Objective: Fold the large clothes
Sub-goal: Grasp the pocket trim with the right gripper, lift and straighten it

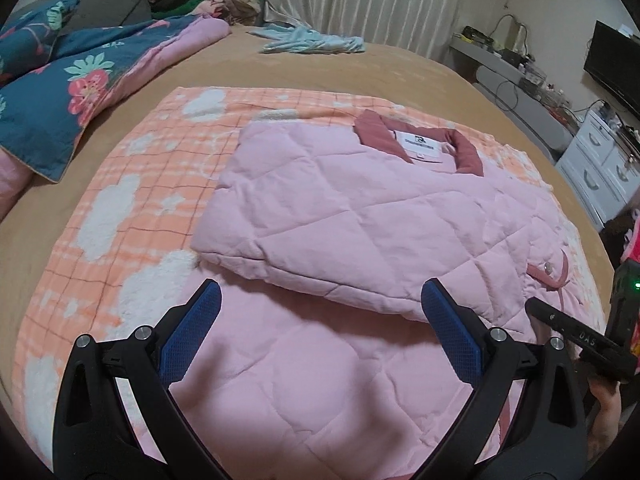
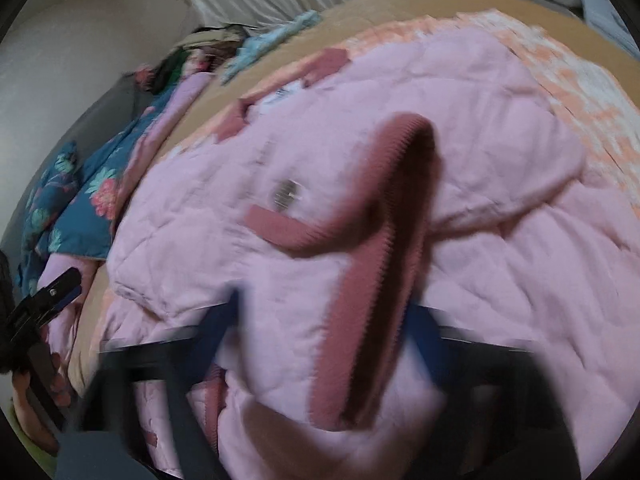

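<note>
Floral quilt (image 1: 60, 92) and turquoise garment (image 1: 312, 42) beyond pink jacket (image 1: 360, 216).

The left gripper (image 1: 320, 308) hangs tilted downward, jaws wide apart with nothing between them. The right gripper (image 2: 324, 320), blurred, has its jaws closed on a pink sleeve with a ribbed cuff.
</note>
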`<act>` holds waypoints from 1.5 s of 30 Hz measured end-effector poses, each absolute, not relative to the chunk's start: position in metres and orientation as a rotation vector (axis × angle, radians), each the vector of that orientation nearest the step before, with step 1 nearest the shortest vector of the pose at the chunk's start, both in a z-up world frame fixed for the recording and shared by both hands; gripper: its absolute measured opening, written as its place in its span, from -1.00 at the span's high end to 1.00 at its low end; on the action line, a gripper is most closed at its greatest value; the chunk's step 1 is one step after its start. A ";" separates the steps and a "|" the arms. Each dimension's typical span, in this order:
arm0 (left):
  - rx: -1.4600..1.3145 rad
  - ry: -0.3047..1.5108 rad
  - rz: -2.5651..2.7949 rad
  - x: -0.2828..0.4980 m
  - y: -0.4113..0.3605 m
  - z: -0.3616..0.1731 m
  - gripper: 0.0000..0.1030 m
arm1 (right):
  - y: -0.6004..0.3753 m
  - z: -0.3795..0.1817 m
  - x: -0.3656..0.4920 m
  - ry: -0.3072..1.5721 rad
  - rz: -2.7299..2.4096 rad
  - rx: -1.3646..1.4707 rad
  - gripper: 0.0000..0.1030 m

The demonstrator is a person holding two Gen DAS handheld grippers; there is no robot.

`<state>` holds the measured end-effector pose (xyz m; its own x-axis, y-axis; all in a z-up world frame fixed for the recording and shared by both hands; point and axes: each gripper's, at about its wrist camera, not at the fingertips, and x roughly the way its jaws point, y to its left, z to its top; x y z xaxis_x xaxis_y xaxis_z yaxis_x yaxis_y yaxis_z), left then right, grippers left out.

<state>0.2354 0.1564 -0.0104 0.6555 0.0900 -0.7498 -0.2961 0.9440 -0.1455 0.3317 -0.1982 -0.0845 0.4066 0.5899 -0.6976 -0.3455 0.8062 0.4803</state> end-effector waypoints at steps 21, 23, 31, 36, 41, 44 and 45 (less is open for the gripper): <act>-0.264 0.782 0.202 0.282 0.139 0.004 -0.82 | -0.185 -0.007 0.344 0.599 0.628 -0.118 0.68; -0.252 0.786 0.193 0.290 0.134 0.003 -0.82 | -0.184 -0.014 0.348 0.615 0.614 -0.107 0.68; -0.226 0.839 0.170 0.317 0.125 -0.013 -0.82 | -0.182 -0.034 0.359 0.655 0.585 -0.112 0.68; -0.209 0.871 0.155 0.329 0.117 -0.025 -0.82 | -0.183 -0.046 0.367 0.686 0.568 -0.117 0.64; -0.202 0.900 0.146 0.341 0.112 -0.037 -0.82 | -0.185 -0.053 0.373 0.714 0.553 -0.112 0.54; -0.203 0.910 0.149 0.344 0.111 -0.044 -0.82 | -0.186 -0.057 0.376 0.725 0.532 -0.114 0.35; -0.205 0.914 0.151 0.346 0.112 -0.047 -0.82 | -0.188 -0.058 0.378 0.737 0.518 -0.109 0.23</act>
